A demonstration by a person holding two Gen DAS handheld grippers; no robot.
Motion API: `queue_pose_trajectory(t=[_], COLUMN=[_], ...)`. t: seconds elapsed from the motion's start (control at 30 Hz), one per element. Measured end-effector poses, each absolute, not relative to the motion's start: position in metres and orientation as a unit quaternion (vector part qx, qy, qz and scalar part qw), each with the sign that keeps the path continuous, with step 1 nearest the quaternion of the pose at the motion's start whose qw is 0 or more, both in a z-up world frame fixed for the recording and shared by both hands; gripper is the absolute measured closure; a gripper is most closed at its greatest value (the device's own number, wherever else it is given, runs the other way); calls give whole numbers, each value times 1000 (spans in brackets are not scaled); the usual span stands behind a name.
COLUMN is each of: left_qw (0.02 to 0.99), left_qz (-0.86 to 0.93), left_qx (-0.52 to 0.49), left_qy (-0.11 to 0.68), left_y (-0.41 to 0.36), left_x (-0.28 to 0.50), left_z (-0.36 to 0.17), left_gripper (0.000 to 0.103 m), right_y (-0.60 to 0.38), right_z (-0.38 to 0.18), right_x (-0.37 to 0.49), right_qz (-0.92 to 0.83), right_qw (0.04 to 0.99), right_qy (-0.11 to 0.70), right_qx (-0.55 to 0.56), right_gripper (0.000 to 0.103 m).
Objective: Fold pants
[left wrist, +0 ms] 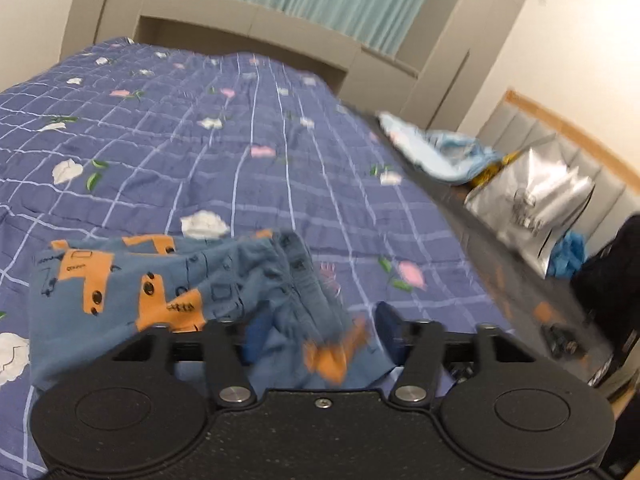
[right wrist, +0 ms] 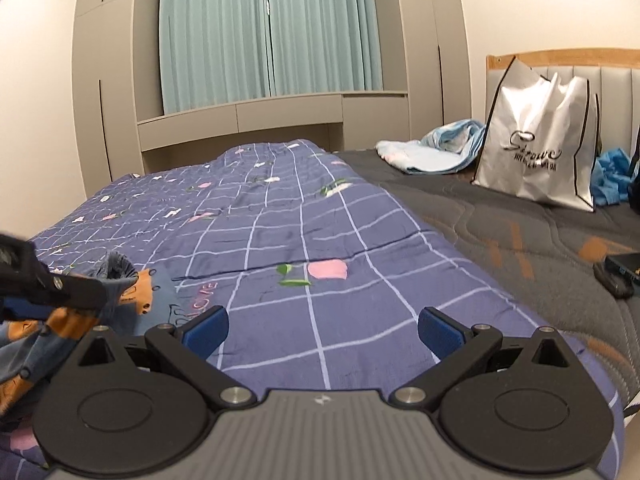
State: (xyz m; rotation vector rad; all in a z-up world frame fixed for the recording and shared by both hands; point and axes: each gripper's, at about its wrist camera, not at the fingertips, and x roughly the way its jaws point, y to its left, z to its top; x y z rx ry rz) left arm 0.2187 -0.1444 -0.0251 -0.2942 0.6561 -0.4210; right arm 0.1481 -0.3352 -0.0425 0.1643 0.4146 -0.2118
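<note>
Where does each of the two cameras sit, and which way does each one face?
Left wrist: on the left gripper, looking along its fingers at the blue pants on the quilt; cloth lies between the parted fingers.
Right wrist: on the right gripper, jaws open over bare quilt, facing the curtain; the left gripper shows at its left edge.
Shared: pants, quilt, curtain, white bag.
</note>
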Motion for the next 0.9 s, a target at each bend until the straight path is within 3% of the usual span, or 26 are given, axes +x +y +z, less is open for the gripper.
queue_pose_trajectory(t=[0.1,0.17,0.33,0.53,0.7,0.77,0.9], left_qw=[921,928,945,935,921,918,916], left_qz=[-194,-176,-91,-29,-22,-31,-62], left_qx=[-151,-155,-141,-160,-190,-199,-216], left_qy=[301,291,280,315,338,341,331], left_y=[-134,-122,-87,-45,-29,-25,-22], left_x=[211,204,185,178,176,174,164], left_z=[-16,-8,-1,-22,-40,-45,-52], left_gripper=[26,11,1,1,2,9,19], right_y=[-333,-330,-319,-293,-284,-283,-292], right_z=[-44,-44,-37,-30,-34,-36,-42], right_x=[149,149,139,142,166,172,182], right_qz=[-102,-92,-5,122,147,139,135], right_qw=[970,972,983,974,949,942,925], right_qy=[207,204,156,157,230,251,277], right_qx=[81,79,96,109,158,173,225], right_gripper=[0,0,0,1,17,24,27])
